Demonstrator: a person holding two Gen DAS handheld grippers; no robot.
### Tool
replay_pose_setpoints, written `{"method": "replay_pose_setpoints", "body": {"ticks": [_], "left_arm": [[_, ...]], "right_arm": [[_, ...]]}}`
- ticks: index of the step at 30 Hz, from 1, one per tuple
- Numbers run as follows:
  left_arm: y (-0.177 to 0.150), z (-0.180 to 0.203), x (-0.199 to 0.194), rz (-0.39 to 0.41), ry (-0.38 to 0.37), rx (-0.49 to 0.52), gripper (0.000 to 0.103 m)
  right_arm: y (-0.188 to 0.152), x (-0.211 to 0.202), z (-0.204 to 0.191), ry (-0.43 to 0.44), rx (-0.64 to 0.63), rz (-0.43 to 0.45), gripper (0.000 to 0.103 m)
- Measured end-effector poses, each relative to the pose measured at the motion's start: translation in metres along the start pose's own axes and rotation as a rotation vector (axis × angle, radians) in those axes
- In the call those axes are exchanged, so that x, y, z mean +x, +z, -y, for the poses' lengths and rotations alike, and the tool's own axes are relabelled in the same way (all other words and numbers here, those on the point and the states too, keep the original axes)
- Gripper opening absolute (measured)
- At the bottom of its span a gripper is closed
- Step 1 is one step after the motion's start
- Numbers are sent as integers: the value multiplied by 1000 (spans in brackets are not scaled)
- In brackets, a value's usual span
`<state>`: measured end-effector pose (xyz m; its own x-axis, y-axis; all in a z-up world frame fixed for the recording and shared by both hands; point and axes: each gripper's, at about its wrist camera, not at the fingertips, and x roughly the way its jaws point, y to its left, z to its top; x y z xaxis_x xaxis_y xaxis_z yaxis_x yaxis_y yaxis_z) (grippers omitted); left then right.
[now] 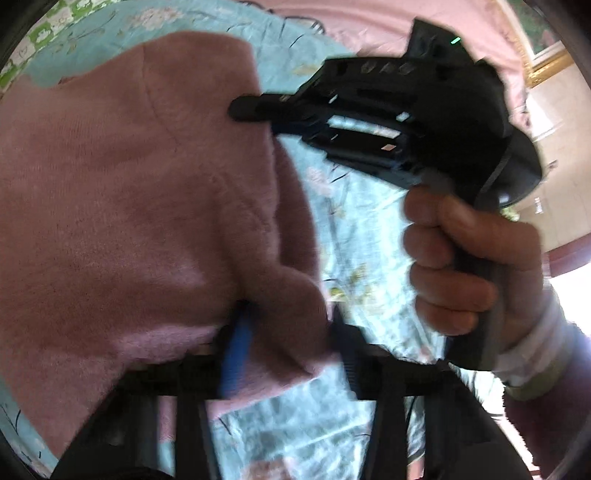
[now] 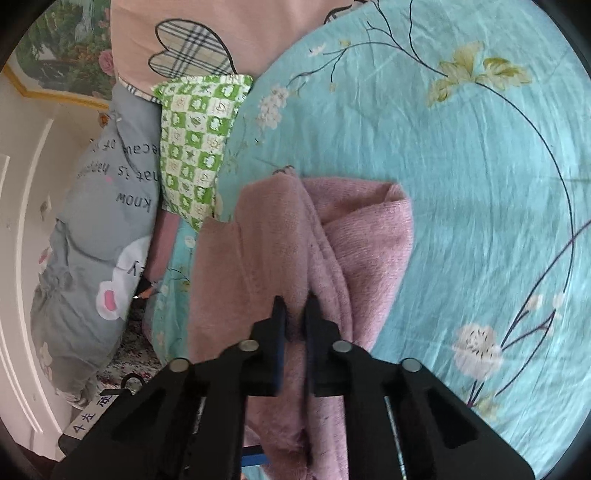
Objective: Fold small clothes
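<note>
The fuzzy pink sweater [image 2: 280, 251], bunched on the blue floral sheet [image 2: 480, 184], is pinched by both the left gripper [image 1: 288, 332] and the right gripper [image 2: 295, 314]; only the left view shows the hand [image 1: 461, 258].

A turquoise bedsheet [image 2: 461, 166] printed with thin dark branches, pale blossoms and yellow-green leaves covers the bed, and everything else sits off its far edge. Right at that edge leans a green-and-white checked pillow [image 2: 195, 144], its squares carrying small leaf and flower motifs. Just beside the pillow, away from the sheet, slumps a grey cushion [image 2: 99, 221] with dark lettering and a white-and-pink cartoon patch. Above the pillow lies a pink cover [image 2: 258, 33] bearing a plaid heart shape outlined in black. Beyond the cushion hangs a gold-framed floral picture [image 2: 62, 51] on a cream wall.
</note>
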<state>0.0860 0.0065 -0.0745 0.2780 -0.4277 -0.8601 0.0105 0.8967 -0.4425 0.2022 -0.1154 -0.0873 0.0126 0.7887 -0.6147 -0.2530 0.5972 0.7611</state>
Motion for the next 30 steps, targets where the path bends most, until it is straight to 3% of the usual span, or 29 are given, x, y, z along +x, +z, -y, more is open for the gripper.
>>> {"method": "replay_pose_setpoints", "body": {"ticks": [1, 8, 14, 16, 18, 20, 23, 27, 30], "left_arm": [[0, -2, 4, -12, -11, -3, 8], [-2, 31, -16, 63, -95, 107, 6], [-4, 21, 25, -59, -118, 80, 7], [-6, 13, 22, -64, -144, 42, 8], [-6, 8, 12, -61, -167, 16, 18], [-6, 4, 1, -59, -171, 8, 38], [-19, 1, -23, -46, -166, 29, 52], [-43, -15, -60, -21, -150, 45, 53], [-43, -44, -85, 17, -120, 31, 53]], "right_arm": [[0, 0, -1, -3, -9, 4, 8], [1, -39, -15, 57, -49, 101, 7], [5, -27, 22, -56, 22, 67, 7], [3, -19, 30, -83, 37, 52, 7], [2, -18, 32, -74, 58, 60, 8], [1, -21, 29, -70, 71, 73, 11], [-3, -32, 21, -97, 66, 93, 11], [-16, -57, 10, -118, 50, 142, 11], [-27, -68, -1, -115, 27, 166, 11]]}}
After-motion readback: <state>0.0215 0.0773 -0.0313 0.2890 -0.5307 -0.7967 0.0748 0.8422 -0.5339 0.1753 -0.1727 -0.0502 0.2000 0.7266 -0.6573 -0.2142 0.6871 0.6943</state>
